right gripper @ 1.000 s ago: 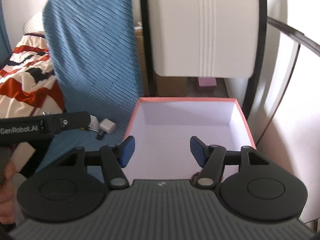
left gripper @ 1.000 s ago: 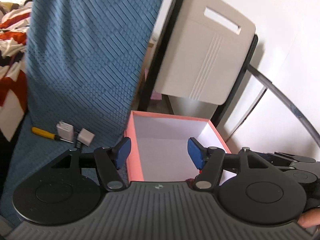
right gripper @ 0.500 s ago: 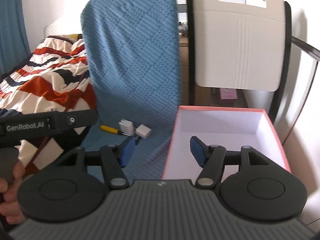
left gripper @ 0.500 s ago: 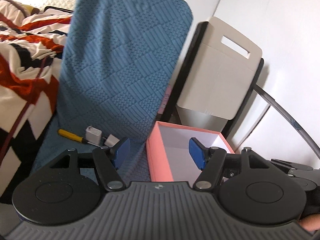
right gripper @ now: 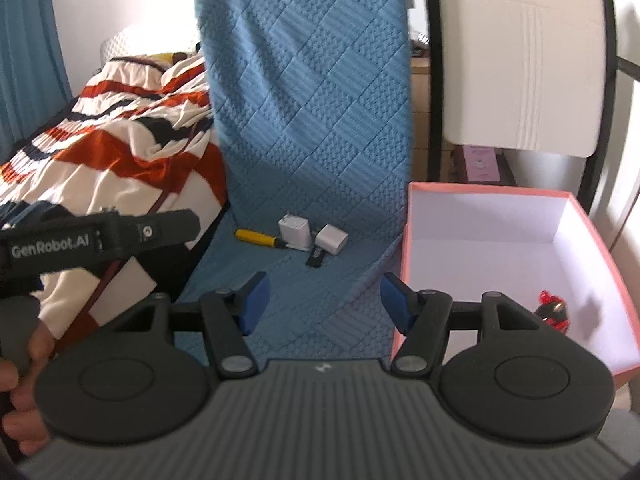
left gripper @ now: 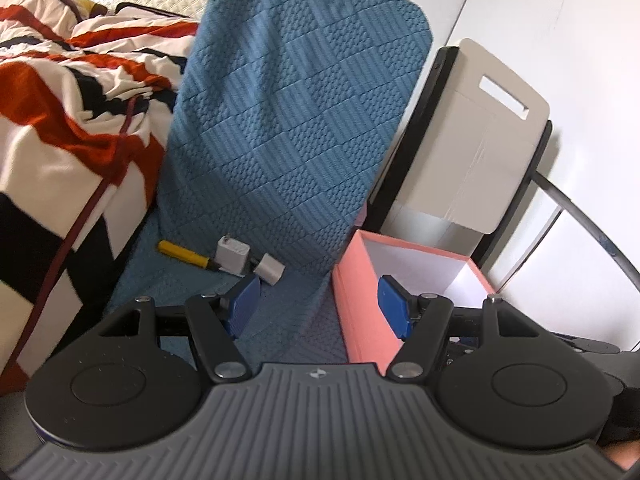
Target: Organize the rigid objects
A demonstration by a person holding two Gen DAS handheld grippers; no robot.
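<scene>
On a chair seat draped in blue quilted cloth (right gripper: 304,128) lie a yellow-handled tool (right gripper: 256,238), a white charger block (right gripper: 295,232), a smaller white cube adapter (right gripper: 332,239) and a small black stick (right gripper: 315,257). To their right stands a pink box (right gripper: 404,240) with a white inside, holding a small red and black object (right gripper: 554,310). My right gripper (right gripper: 322,300) is open and empty, in front of the seat. My left gripper (left gripper: 318,306) is open too, with nothing between its pads; the yellow tool (left gripper: 182,254), charger (left gripper: 233,258), adapter (left gripper: 270,270) and pink box (left gripper: 358,300) lie just beyond it.
A bed with a red, white and black striped blanket (right gripper: 104,136) lies to the left. A white chair back (right gripper: 524,64) with a black frame rises behind the box. White wall (left gripper: 592,40) is at the right. A person's hand (right gripper: 24,384) holds the left gripper's handle.
Both views have swung left, from over the pink box towards the blue seat. The small objects and the striped bed now show more fully. Both grippers stayed open.
</scene>
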